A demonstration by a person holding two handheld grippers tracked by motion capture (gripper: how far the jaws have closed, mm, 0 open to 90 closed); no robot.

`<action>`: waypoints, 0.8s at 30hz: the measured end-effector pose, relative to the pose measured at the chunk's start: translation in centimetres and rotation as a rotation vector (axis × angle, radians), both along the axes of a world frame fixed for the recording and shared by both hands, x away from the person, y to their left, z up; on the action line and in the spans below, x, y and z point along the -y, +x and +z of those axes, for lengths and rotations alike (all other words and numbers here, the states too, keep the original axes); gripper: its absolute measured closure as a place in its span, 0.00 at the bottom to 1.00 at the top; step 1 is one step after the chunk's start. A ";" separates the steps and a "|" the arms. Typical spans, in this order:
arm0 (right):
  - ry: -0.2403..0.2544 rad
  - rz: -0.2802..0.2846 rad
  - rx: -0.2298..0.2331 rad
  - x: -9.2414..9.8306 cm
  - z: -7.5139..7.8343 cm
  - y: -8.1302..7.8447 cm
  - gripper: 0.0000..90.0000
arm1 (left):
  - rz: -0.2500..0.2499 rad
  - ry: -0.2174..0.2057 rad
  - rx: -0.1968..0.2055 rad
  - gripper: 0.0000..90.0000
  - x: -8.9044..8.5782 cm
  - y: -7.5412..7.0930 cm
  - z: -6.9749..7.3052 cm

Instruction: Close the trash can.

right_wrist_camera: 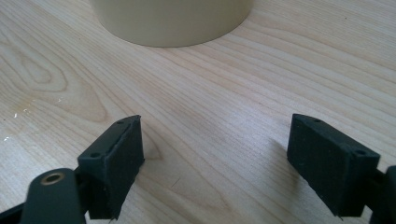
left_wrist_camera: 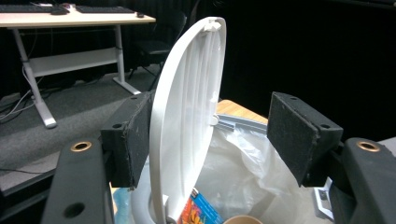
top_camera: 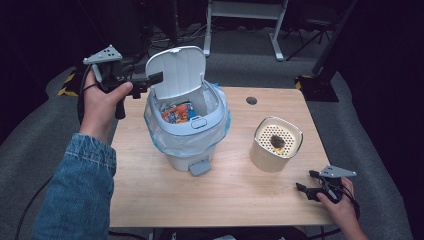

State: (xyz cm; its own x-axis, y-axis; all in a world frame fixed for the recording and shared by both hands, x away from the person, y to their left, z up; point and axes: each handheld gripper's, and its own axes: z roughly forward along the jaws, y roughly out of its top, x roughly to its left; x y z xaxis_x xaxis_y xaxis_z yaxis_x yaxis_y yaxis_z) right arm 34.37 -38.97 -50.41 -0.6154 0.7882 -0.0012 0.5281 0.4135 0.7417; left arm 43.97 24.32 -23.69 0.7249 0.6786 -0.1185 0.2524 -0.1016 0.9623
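Note:
A small white pedal bin [top_camera: 187, 145] with a clear bag liner stands at the table's middle left. Its lid [top_camera: 176, 70] stands raised, nearly upright. My left gripper [top_camera: 152, 80] is at the lid's left edge, held level and open. In the left gripper view the lid [left_wrist_camera: 187, 116] stands between the jaws of the left gripper [left_wrist_camera: 210, 140], close against the left pad and well apart from the right pad. A colourful wrapper [top_camera: 177, 112] lies inside the bin. My right gripper [top_camera: 305, 190] rests open at the table's front right, nothing between the jaws of the right gripper [right_wrist_camera: 215, 158].
A cream round container [top_camera: 276, 145] with a perforated top stands right of the bin, something dark lying on it; its base [right_wrist_camera: 173, 18] is just ahead of my right gripper. The bin's pedal [top_camera: 199, 167] faces me. A cable hole [top_camera: 251, 100] sits near the table's far edge.

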 end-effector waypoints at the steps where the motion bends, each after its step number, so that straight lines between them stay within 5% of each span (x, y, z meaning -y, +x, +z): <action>1: 0.000 0.000 0.000 0.0 0.0 0.0 0.21 | -0.006 0.001 -0.001 0.37 0.0 -0.1 0.0; 8: 0.000 0.000 0.000 0.0 0.0 0.0 0.21 | -0.074 0.013 -0.017 0.39 0.7 -1.6 0.5; 14: 0.000 0.000 0.000 0.0 0.0 0.0 0.21 | -0.128 0.064 -0.027 0.41 2.6 -2.9 0.5; 18: 0.000 0.000 0.000 0.0 0.0 0.0 0.21 | -0.195 0.086 -0.071 0.45 4.2 -3.4 -0.4; 22: 0.000 0.000 0.000 0.0 0.0 0.0 0.21 | -0.189 0.128 -0.102 0.46 5.2 -3.3 -1.2; 24: 0.000 0.000 0.000 0.0 0.0 0.0 0.21 | -0.205 0.115 -0.129 0.48 5.5 -3.0 -1.6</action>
